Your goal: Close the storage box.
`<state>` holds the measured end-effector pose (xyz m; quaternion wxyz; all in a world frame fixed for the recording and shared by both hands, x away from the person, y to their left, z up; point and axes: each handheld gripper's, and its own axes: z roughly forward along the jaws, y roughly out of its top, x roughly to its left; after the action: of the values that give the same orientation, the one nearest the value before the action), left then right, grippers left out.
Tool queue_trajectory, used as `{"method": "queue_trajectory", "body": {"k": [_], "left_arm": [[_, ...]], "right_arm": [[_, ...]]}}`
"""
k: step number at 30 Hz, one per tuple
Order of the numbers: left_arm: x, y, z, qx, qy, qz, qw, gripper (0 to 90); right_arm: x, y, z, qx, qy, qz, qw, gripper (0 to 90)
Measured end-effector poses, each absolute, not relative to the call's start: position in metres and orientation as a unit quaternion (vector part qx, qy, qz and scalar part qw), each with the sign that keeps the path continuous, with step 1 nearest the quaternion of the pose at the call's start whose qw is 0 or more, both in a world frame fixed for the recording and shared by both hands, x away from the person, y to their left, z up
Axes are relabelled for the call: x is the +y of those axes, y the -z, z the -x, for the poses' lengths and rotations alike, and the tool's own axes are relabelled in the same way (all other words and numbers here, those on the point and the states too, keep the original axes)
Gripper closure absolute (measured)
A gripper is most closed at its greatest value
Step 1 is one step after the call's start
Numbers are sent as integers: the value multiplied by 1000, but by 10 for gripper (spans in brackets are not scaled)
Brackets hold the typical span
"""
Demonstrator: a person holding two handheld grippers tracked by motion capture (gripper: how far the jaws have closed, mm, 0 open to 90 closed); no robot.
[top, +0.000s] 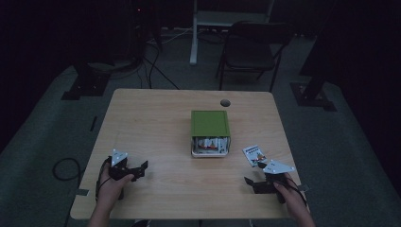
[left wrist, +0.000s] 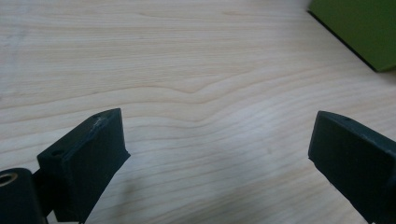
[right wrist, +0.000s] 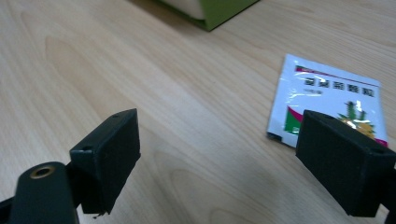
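Packet [right wrist: 327, 100] corner behind a jaw; green box [left wrist: 359, 28] cropped; its contents [top: 210, 143] indistinct.

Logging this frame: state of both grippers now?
Left gripper: open, holding nothing.
Right gripper: open, holding nothing; sachet lies by one jaw.

Two forearms are brought in from the near edge in the high view, one at each lower corner. The left gripper [top: 140, 170] is held low by the left hand [top: 111, 182], its jaws pointed to the right and spread wide apart with nothing held between them. The right gripper [top: 252, 183] is gripped by the right hand [top: 289, 191], jaws aimed left and likewise held wide apart with nothing between them. A grey three-cornered plate is carried on top of each. Both wrists are kept pretty straight.
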<state>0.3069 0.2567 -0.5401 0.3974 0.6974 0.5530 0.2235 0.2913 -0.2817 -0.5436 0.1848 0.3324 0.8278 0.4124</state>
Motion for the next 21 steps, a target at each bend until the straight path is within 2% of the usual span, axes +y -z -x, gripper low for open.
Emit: {"method": "queue_trajectory", "body": {"k": [10, 17, 21], "left_arm": [[268, 543, -307, 590, -237, -686, 353, 44], [269, 543, -307, 597, -228, -685, 349, 44], [269, 544, -309, 599, -222, -688, 344, 44]], "right_arm": [[-272, 549, -289, 863, -381, -287, 168, 137], [-272, 550, -289, 869, -373, -286, 157, 136], [-274, 551, -292, 865, -373, -310, 132, 138]]}}
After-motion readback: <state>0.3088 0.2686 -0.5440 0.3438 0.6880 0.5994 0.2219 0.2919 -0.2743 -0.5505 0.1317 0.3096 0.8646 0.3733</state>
